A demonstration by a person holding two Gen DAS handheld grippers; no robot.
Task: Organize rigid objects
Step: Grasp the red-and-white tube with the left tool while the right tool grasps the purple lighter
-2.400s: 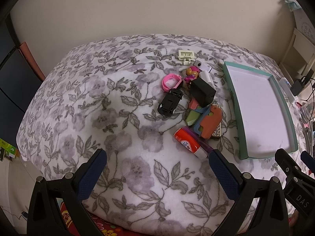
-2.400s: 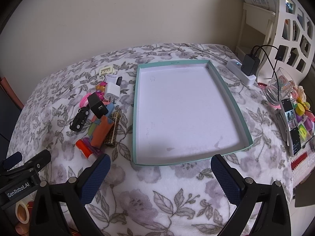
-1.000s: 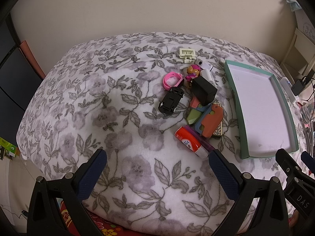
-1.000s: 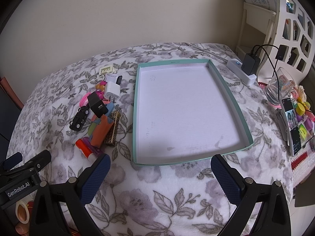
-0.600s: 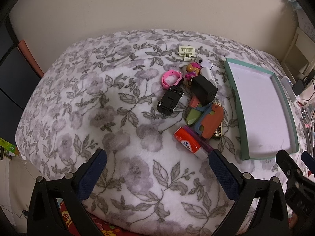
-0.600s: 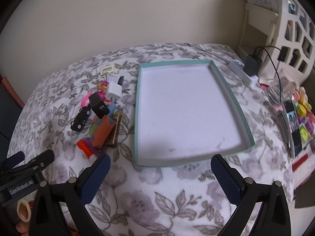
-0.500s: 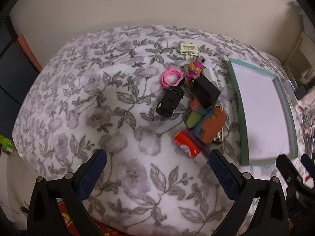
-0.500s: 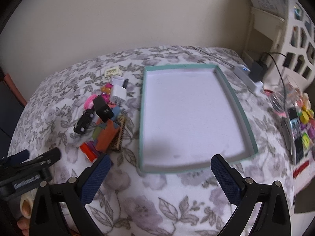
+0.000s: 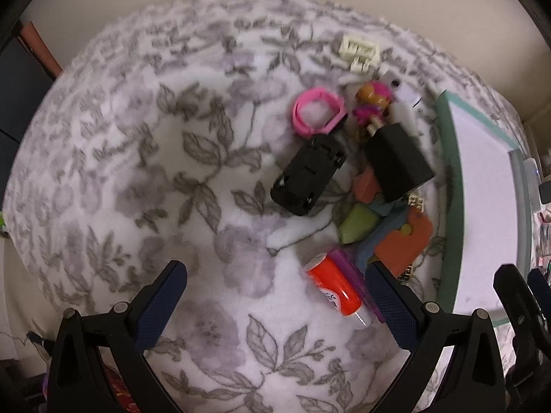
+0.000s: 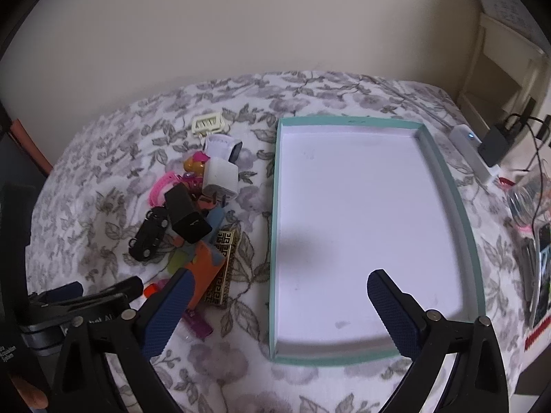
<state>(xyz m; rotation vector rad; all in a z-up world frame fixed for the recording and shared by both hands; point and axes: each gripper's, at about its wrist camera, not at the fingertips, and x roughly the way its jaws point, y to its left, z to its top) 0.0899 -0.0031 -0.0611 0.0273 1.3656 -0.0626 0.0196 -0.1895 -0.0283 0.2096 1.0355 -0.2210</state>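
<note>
Hovering both of my tools over the bed right now, nothing picked up. My left hand-held gripper (image 9: 275,296) has its jaws spread wide and empty above the floral blanket (image 9: 144,158), and my right hand-held gripper (image 10: 279,304) is just as wide apart, hanging over the near end of the teal tray (image 10: 444,179).

The tray has a white bottom with nothing in it, and it sits on the blanket to the right of the pile.

The pile is all jumbled together just beside the tray's left edge: a black toy car (image 9: 308,177) with a pink bracelet (image 9: 318,112) touching its far end, a little doll figure (image 9: 373,103), and a black charger block (image 9: 397,163) leaning on some coloured foam-looking pieces. An orange flat piece (image 9: 403,244) lies over a gold patterned case (image 10: 222,266). An orange glue stick (image 9: 332,285) is nearest my left tool, right by its right finger (image 9: 392,304). A white plug adapter (image 10: 220,179) and a cream clip (image 10: 208,124) sit at the far end, the clip a bit apart.

Left view is blurry, so small details are fuzzy.
</note>
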